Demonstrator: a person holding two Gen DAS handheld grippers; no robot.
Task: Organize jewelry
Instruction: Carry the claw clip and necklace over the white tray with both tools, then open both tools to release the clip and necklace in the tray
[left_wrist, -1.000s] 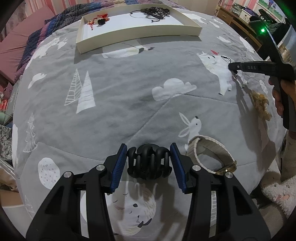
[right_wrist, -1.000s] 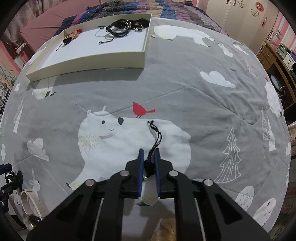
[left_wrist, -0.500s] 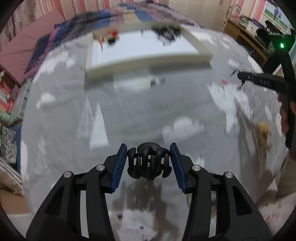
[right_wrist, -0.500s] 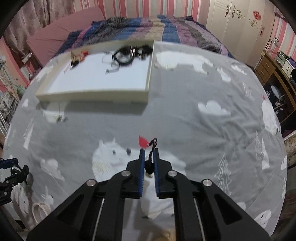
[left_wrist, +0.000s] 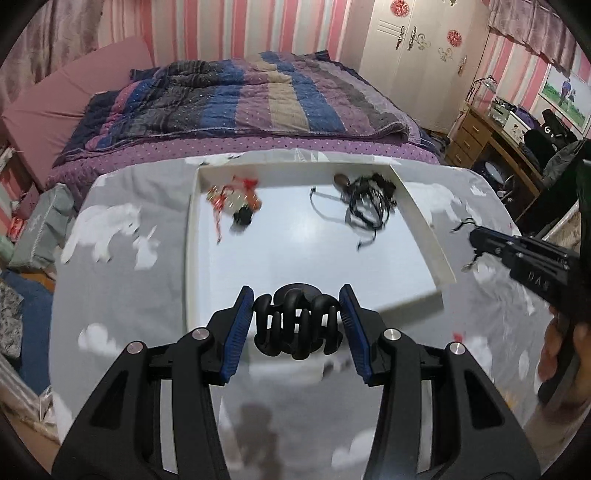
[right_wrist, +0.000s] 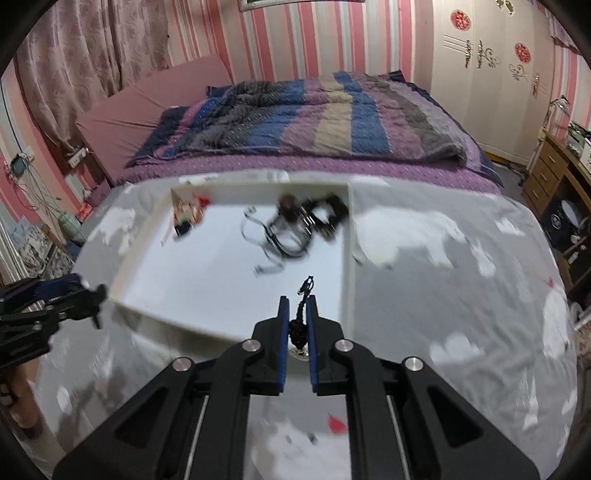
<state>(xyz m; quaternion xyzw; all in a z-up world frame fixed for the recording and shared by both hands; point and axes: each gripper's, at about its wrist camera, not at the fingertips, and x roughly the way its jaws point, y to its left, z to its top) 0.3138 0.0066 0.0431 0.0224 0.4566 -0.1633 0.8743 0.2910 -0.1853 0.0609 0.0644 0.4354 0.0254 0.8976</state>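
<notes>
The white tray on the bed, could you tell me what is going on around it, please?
A person is sorting jewelry with two handheld grippers. The left gripper holds a black claw clip; the right gripper pinches a black braided cord. Both hover at the white tray, which holds a red trinket pile and tangled black cords.

A bed (left_wrist: 122, 288) carries everything here, its near part spread with a grey blanket (right_wrist: 461, 288) printed with white polar bears, clouds and small red birds. Directly on that blanket lies a shallow white tray (left_wrist: 424, 229), set well in from the blanket's edges, with low upright walls. Inside it, a small heap of red and black trinkets (left_wrist: 236, 205) sits near the far left corner, and a tangle of black cords (left_wrist: 369, 201) lies toward the far right corner, the two heaps well apart. Beyond the blanket, a rumpled striped quilt (right_wrist: 325, 122) in blue, purple and tan covers the far part of the bed.
</notes>
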